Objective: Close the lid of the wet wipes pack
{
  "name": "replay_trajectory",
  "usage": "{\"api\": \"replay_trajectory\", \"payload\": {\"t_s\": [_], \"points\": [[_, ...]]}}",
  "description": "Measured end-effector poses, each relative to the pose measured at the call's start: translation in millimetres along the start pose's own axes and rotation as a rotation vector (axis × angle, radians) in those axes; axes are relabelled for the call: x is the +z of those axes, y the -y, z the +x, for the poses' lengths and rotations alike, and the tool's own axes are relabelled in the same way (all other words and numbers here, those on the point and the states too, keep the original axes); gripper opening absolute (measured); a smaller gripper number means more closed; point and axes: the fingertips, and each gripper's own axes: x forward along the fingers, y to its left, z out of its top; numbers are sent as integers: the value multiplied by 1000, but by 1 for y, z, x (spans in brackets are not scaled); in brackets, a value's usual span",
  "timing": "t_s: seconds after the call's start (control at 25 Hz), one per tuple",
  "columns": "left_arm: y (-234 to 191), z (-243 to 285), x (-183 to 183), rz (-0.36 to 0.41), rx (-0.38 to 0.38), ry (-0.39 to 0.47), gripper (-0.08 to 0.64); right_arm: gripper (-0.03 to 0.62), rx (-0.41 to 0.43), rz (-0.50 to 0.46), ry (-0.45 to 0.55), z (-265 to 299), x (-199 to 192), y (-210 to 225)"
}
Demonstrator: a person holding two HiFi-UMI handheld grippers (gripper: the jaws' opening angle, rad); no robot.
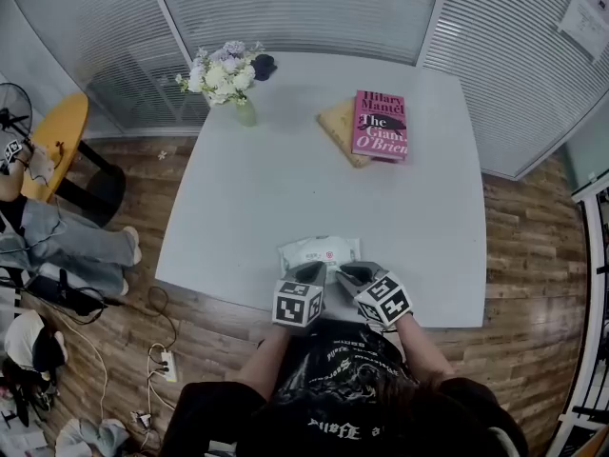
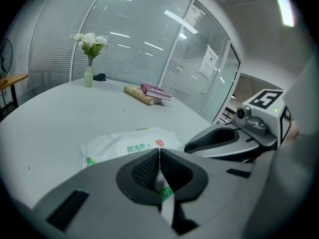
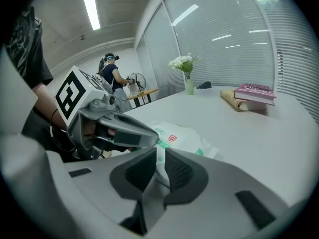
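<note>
A white wet wipes pack point(image 1: 319, 251) with green print lies flat near the front edge of the pale table point(image 1: 285, 179). Both grippers sit side by side at its near edge. My left gripper point(image 1: 312, 270) has its tips together point(image 2: 159, 151) just over the pack point(image 2: 129, 146), and a strip of white and green shows below the pads. My right gripper point(image 1: 350, 272) keeps a narrow gap point(image 3: 160, 156), which white pack material point(image 3: 184, 136) fills. From the left gripper view the right gripper point(image 2: 214, 139) lies close on the right. The lid is hidden.
A pink book on a tan one point(image 1: 379, 127) lies at the back right. A vase of white flowers point(image 1: 228, 79) and a small dark object point(image 1: 264, 65) stand at the back left. A seated person's legs point(image 1: 67, 241) are left of the table.
</note>
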Motion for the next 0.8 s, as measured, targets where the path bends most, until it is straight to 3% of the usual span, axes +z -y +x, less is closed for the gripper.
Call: {"api": "replay_trajectory", "payload": {"t_s": [0.24, 0.6, 0.8], "points": [[0, 4, -2, 19, 57, 5, 6, 32, -28, 60, 35, -13, -6, 5], [1, 1, -2, 14, 56, 17, 6, 29, -83, 90, 87, -28, -5, 8], [15, -17, 20, 16, -3, 139, 8, 32, -204, 148, 212, -61, 11, 32]]}}
